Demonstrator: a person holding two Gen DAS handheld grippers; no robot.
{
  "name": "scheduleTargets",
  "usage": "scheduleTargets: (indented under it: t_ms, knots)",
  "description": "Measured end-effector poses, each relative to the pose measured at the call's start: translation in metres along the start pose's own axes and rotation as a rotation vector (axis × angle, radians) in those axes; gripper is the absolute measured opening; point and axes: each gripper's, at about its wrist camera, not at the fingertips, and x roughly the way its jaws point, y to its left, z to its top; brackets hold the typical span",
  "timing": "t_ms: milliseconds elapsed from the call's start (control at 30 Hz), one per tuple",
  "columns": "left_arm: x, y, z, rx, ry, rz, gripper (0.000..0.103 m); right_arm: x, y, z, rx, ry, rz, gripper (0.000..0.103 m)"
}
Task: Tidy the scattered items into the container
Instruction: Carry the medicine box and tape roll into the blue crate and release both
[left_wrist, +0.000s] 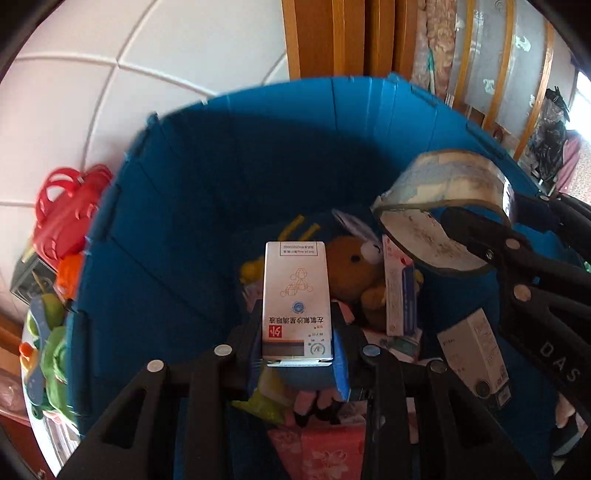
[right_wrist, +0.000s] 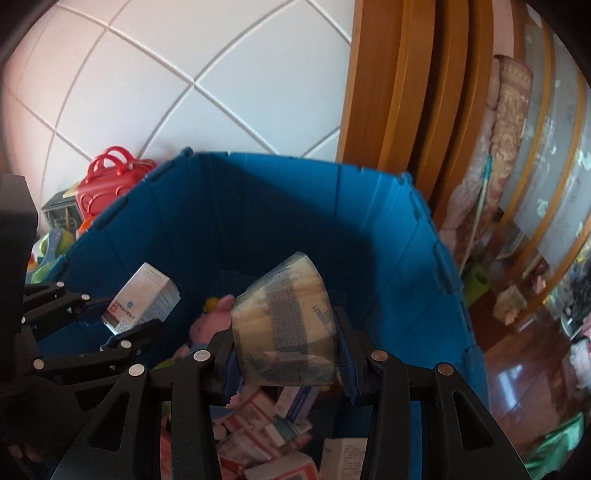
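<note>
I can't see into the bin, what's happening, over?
Left gripper jaws shut on white box. Right gripper shut on cup. Both over blue bin. Nothing blocking.

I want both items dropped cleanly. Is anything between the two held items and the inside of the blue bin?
Nothing visible blocks them. The left gripper holds the white medicine box and the right gripper the clear wrapped packet above the open blue plastic bin; below lie only a brown plush toy and small boxes.

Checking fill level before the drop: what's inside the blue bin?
Inside the blue bin: a brown plush bear, a pink plush toy and a loose heap of small medicine boxes. The two claws and their loads cover much of the floor.
</note>
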Motion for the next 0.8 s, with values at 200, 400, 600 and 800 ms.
scheduleTargets:
  t_ms: [200, 400, 600, 800]
  knots:
    - [0.023, -0.012, -0.014, 0.028, 0.125, 0.0, 0.037, 0.017, -0.01, -0.008, 0.027, 0.075, -0.003, 0.042]
    - [0.022, -0.012, -0.019, 0.006, 0.133, 0.031, 0.065, 0.02, -0.008, -0.01, 0.026, 0.096, -0.05, 0.044]
    - [0.027, -0.013, -0.018, 0.002, 0.155, 0.025, 0.065, 0.023, -0.01, -0.011, 0.028, 0.097, -0.074, 0.058]
    - [0.027, -0.005, -0.016, -0.029, 0.162, 0.018, 0.065, 0.024, -0.012, -0.009, 0.021, 0.106, -0.08, 0.085]
